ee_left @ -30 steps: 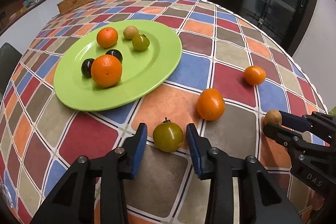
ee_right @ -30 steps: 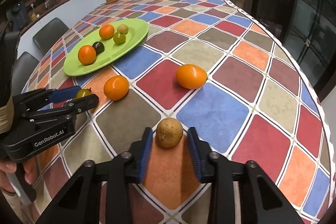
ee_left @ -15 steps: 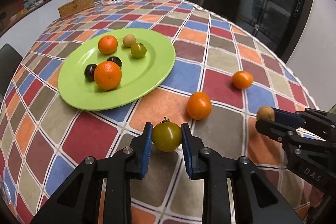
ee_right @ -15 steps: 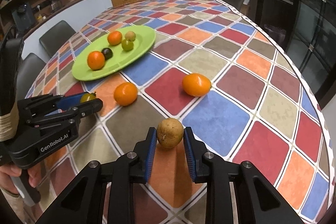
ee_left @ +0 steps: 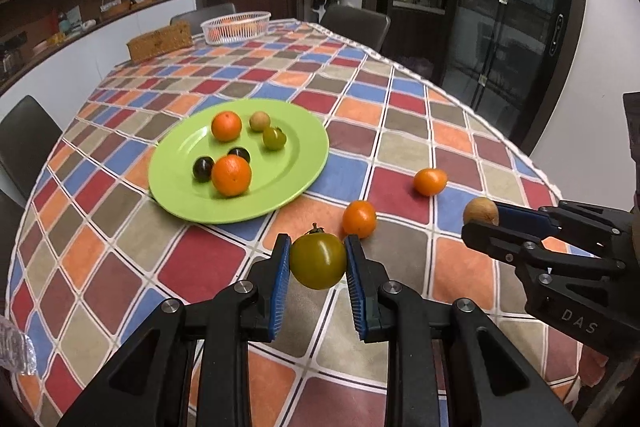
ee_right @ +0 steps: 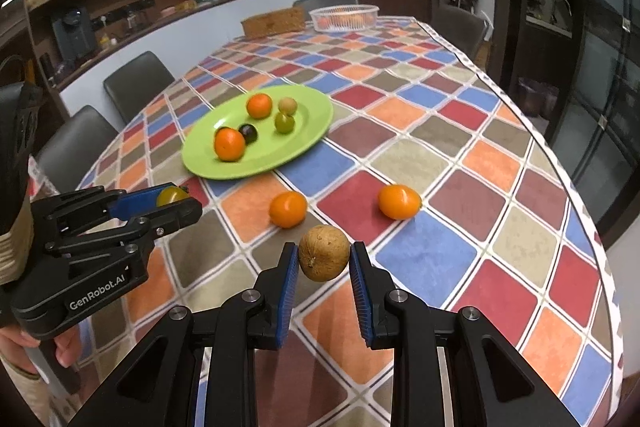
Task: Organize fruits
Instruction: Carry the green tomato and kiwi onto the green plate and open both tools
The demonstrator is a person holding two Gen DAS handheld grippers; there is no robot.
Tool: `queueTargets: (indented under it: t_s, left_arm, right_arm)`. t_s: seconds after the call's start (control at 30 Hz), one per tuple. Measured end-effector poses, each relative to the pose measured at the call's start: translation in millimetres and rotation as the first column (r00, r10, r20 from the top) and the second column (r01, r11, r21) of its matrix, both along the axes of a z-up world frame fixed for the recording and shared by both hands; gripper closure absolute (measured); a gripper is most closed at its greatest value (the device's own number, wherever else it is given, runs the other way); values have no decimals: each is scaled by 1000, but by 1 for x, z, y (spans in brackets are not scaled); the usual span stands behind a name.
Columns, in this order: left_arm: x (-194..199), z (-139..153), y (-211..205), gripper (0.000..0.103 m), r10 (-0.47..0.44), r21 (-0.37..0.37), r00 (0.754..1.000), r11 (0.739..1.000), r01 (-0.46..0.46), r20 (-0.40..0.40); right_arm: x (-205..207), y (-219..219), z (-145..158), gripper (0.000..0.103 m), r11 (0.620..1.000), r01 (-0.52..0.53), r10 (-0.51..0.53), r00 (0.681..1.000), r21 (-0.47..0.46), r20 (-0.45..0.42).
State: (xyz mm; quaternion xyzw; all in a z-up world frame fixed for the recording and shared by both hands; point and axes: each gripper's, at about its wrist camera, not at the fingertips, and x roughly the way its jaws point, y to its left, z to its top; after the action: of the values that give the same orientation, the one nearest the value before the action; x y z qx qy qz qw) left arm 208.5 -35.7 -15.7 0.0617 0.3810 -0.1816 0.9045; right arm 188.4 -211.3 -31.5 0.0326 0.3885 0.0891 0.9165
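Lying between tools and green plate (ee_left: 304,131): two oranges (ee_left: 359,219)

Four orange fruits show: two on the green plate (ee_left: 296,183), the nearer orange (ee_left: 231,175) and the farther orange (ee_left: 226,125), and two on the counter (ee_left: 208,263), the near tangerine (ee_left: 359,219) and the far tangerine (ee_left: 429,181). Two dark plums sit on the plate (one plum (ee_left: 203,168), another plum (ee_left: 239,154)). Two green tomatoes: plate tomato (ee_left: 274,138), held tomato (ee_left: 318,260). Two brown fruits: plate brown fruit (ee_left: 259,121), held brown fruit (ee_right: 323,253). One plate, two tongs.
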Motion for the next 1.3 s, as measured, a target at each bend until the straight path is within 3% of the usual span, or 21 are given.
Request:
queueTargets:
  t_s: [0.47,0.7,1.3]
  left_arm:
    - [-15,44,21,76,45,-31,993,999,-42,106]
    - [-6,52,32,76,71,-29,989,997,-68,126]
    - [72,45,50,76,77,-55,991,996,-71,108]
  right_arm:
    - [1,17,44,76,996,-83,79,992,39,94]
    - [15,31,63,76,991,-128,124,982,22,142]
    - [94,52,56,76,978,-208,206,975,20,77]
